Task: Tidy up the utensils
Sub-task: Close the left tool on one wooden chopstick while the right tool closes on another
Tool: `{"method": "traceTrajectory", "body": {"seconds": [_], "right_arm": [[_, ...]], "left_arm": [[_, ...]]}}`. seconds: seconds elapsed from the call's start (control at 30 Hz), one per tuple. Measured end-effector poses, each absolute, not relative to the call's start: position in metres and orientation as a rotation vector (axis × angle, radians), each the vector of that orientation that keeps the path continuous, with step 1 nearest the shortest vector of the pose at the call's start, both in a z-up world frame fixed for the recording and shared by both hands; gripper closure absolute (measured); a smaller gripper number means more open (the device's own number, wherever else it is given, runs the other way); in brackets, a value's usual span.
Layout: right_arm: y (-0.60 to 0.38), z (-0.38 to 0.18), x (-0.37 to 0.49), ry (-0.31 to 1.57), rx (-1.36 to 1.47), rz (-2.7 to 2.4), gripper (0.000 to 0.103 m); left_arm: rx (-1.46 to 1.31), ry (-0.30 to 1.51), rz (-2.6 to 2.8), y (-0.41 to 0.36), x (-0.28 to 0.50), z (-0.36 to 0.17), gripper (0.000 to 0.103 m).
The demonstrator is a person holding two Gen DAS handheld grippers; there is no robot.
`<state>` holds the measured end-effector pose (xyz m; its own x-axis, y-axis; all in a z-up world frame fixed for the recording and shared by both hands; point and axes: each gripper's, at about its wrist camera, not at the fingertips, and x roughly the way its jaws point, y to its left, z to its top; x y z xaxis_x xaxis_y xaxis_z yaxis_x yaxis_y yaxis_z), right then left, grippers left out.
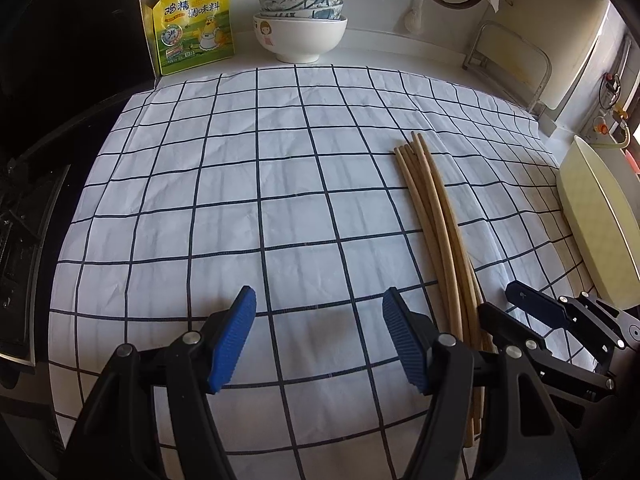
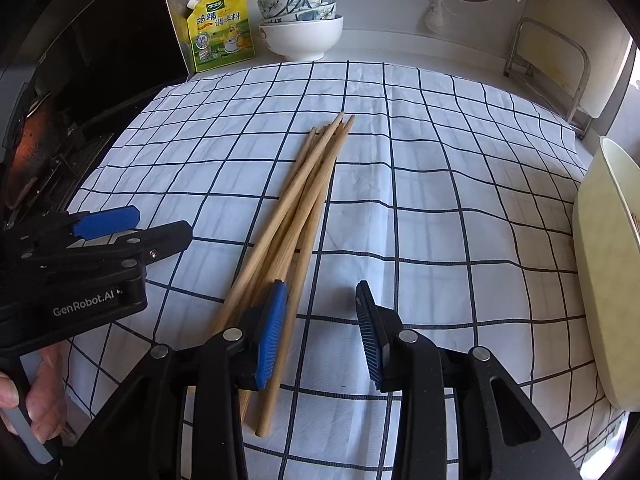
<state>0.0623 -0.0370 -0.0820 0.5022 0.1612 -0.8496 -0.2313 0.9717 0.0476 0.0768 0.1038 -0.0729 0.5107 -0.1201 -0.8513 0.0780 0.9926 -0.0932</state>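
Observation:
Several wooden chopsticks lie in a loose bundle on the checked cloth, tips pointing away. My right gripper hovers over their near ends with its jaws apart. Its left pad sits above the bundle, and one stick runs just inside it, untouched by either pad. In the left wrist view the chopsticks lie to the right. My left gripper stands open over bare cloth, holding nothing. The right gripper shows at the right beside the sticks, and the left gripper shows at the left.
A cream oblong container stands at the cloth's right edge. Stacked bowls and a yellow seasoning pouch are at the back. A dark stove borders the left. A metal rack stands back right.

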Motion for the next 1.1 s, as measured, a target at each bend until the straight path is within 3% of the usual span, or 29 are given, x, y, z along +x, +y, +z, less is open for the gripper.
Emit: {"method": "traceTrajectory", "body": {"seconds": [1.1], "right_arm": [[-0.095, -0.083, 0.057, 0.983, 0.018, 0.14, 0.069]], "left_arm": [[-0.005, 1.052, -0.184, 0.057, 0.081, -0.079, 0.033]]}}
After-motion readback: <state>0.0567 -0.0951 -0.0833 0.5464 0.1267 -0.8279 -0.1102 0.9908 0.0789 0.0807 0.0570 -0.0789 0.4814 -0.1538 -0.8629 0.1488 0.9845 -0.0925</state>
